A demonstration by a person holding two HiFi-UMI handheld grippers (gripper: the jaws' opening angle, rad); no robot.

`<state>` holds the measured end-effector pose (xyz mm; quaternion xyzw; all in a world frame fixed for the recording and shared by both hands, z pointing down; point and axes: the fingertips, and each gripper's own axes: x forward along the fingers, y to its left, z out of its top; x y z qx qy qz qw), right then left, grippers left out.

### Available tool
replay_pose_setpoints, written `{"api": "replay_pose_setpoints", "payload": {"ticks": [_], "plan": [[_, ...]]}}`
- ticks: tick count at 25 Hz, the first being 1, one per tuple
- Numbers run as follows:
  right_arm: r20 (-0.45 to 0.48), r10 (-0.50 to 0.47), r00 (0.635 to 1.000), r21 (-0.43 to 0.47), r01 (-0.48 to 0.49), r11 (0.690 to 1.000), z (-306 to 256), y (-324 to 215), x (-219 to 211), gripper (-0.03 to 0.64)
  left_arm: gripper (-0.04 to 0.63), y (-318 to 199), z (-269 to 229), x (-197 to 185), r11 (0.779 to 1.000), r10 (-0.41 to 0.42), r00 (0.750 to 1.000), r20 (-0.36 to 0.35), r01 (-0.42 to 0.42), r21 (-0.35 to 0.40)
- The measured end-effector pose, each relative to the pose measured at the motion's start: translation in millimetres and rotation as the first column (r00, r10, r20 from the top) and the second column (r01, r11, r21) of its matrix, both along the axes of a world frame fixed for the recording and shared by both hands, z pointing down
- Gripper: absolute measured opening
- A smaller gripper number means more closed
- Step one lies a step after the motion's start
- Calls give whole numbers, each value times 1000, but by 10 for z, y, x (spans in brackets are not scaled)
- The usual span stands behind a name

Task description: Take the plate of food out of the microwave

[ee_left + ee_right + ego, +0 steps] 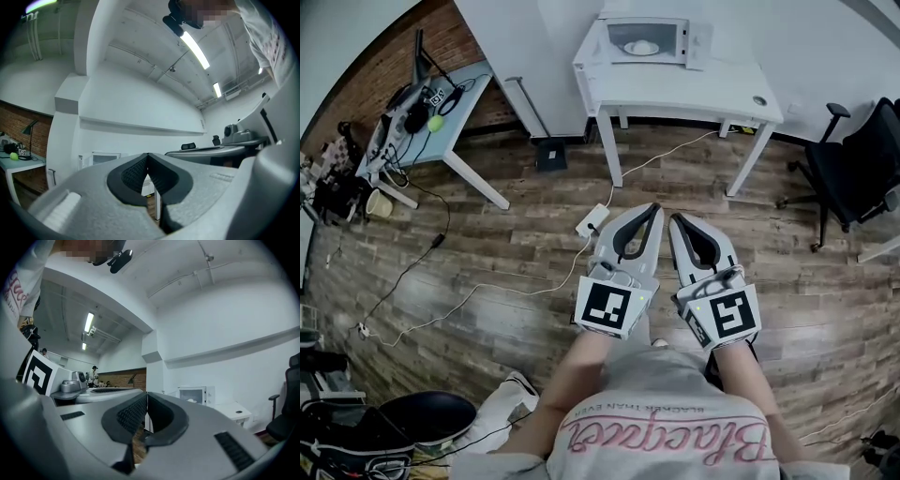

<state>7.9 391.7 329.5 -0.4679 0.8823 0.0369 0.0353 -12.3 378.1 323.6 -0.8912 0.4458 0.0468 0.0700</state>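
Looking down from your head, the plate of food [640, 47] sits in the microwave [649, 40] on the white tabletop [675, 94], well ahead of you. In the left gripper view, the left gripper [148, 157] has its jaws pressed together, empty. The right gripper view shows the right gripper [146, 397] likewise. Walk closer, keep both level, and spread the jaws before reaching in.

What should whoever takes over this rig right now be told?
Left gripper: shut, empty, held over the wooden floor.
Right gripper: shut, empty, right beside it.
The microwave sits on the white table ahead, out of reach. The plate of food is inside, visible through the window; the door looks closed.
Done: nothing on the plate yet.
Left: walk up, open the door, lift the plate out.
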Motion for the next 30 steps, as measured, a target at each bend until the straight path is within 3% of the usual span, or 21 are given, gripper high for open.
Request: {"api": "replay_pose_setpoints", "payload": {"ticks": [20, 30], "plan": [[-2, 33, 999, -55, -33, 998, 93, -1276, -248, 12, 5, -1275, 104, -254, 999, 26, 1000, -6, -26, -19], [-11, 68, 998, -38, -68, 997, 22, -1894, -536, 12, 5, -1899, 31, -476, 998, 69, 998, 13, -69, -7]]}}
